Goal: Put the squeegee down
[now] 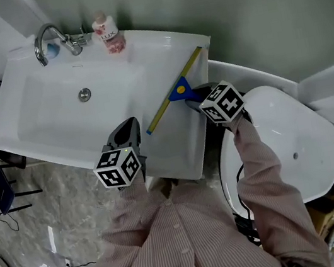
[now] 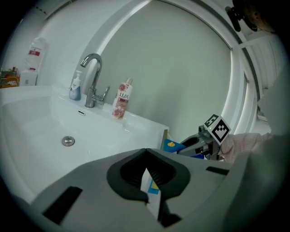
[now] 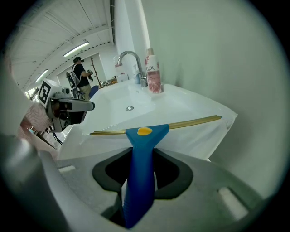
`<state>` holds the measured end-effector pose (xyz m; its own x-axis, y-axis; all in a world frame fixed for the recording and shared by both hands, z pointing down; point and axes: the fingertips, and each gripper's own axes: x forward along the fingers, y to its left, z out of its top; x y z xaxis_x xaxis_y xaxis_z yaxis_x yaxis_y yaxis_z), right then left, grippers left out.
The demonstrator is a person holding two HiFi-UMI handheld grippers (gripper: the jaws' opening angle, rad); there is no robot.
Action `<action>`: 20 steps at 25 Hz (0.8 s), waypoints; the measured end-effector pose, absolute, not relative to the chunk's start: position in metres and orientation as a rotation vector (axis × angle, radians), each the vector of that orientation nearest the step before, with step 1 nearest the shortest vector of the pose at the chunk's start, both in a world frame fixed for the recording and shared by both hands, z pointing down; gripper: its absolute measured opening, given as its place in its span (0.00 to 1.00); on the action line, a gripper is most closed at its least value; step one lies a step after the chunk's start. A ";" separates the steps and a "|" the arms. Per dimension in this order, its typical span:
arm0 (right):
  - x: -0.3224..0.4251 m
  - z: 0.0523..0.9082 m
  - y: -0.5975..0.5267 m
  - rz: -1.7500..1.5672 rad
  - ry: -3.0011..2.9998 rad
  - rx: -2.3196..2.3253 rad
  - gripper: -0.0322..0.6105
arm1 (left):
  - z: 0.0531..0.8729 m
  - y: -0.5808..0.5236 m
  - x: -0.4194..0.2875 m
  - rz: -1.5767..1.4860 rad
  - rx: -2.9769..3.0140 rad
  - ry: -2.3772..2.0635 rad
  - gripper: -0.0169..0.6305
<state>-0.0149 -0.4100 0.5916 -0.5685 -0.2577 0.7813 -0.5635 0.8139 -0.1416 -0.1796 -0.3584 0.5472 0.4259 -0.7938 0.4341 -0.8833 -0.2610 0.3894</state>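
The squeegee (image 1: 174, 91) has a blue handle and a long yellow blade. It lies slantwise over the right ledge of the white sink (image 1: 178, 143). Whether the blade rests on the ledge I cannot tell. My right gripper (image 1: 197, 99) is shut on the blue handle, which runs between its jaws in the right gripper view, squeegee (image 3: 144, 136), right gripper (image 3: 142, 156). My left gripper (image 1: 129, 127) hovers over the sink's front edge, its jaws together and nothing in them. In the left gripper view the left gripper (image 2: 146, 152) looks across the basin at the squeegee (image 2: 171, 146) and the right gripper (image 2: 199, 144).
A chrome faucet (image 1: 51, 38) and a pink soap bottle (image 1: 108, 34) stand at the back of the sink. A white toilet (image 1: 283, 141) sits close to the right of the sink. A small blue bottle (image 2: 75, 86) stands behind the faucet. A person (image 3: 80, 74) stands far off.
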 end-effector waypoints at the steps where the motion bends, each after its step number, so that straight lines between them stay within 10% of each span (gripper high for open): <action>1: -0.015 0.594 -0.410 0.478 -2.175 0.591 0.26 | 0.549 -0.359 -0.178 0.204 2.101 -1.404 0.03; 20: -0.016 0.610 -0.410 0.511 -2.081 0.518 0.26 | 0.558 -0.361 -0.170 0.224 2.090 -1.374 0.03</action>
